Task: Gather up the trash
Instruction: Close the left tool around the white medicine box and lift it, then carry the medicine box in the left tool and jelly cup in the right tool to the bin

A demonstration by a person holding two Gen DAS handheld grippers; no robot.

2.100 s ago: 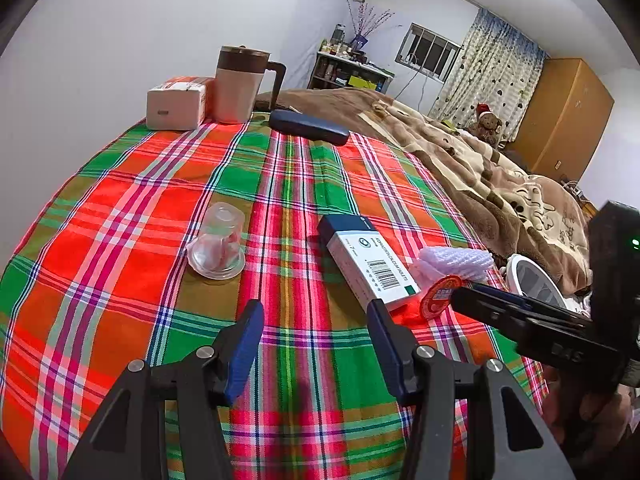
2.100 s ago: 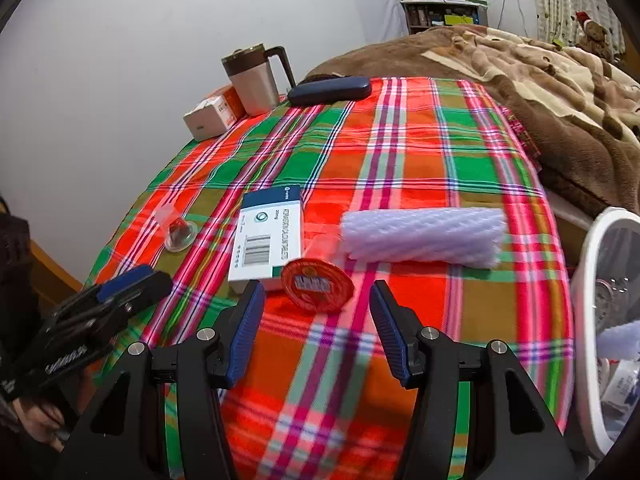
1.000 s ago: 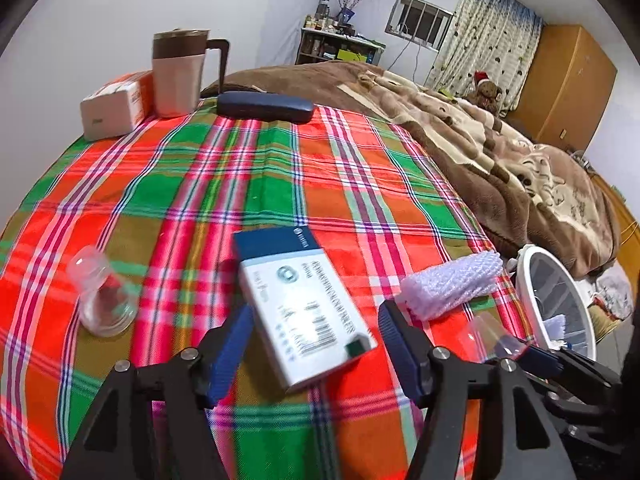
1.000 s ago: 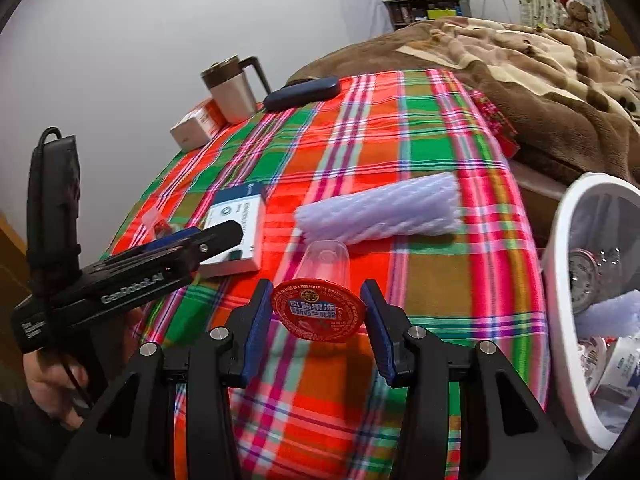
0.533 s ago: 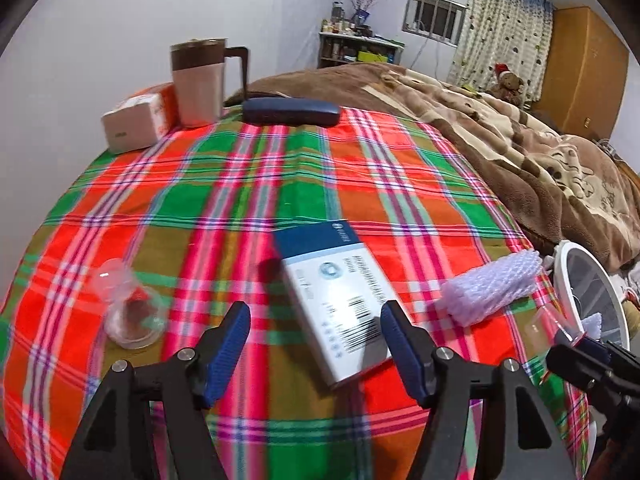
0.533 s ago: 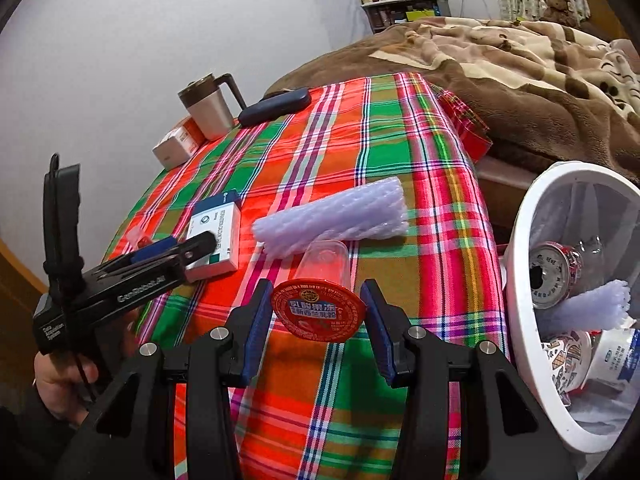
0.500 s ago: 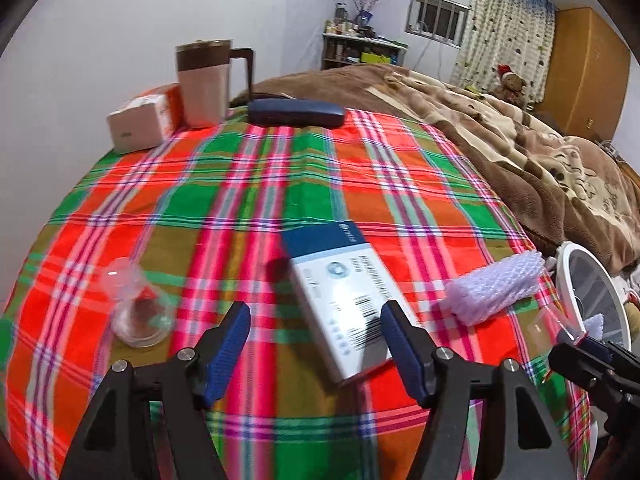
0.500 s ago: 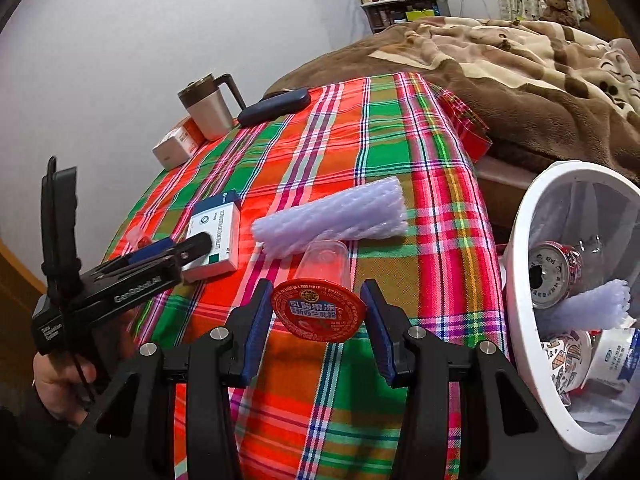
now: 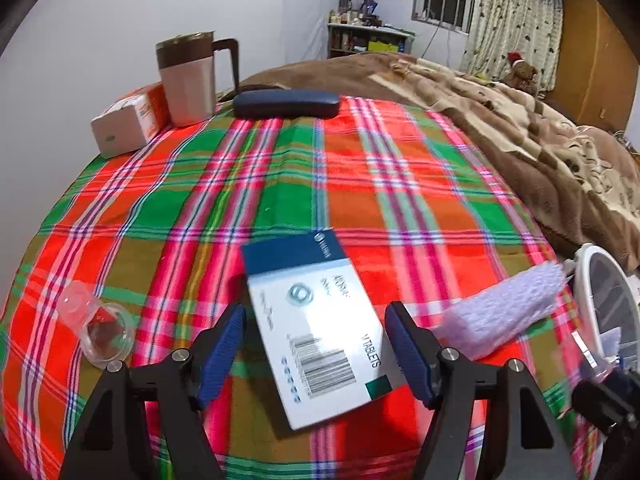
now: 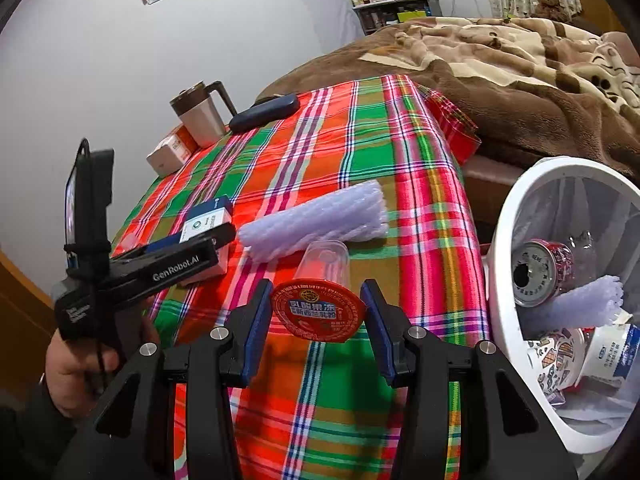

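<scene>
Trash bin (image 10: 504, 216) cut off at right edge.

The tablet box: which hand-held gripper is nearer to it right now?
Left. The left hand-held gripper is open with the tablet box lying between its fingers. The right hand-held gripper is off to the side, shut on the jelly cup.

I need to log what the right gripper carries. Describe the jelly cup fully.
The jelly cup is a small clear plastic cup with a round red foil lid printed in white and blue. It lies on its side, lid facing the camera, clamped at the rim by the right gripper, above the plaid cloth and left of the bin.
</scene>
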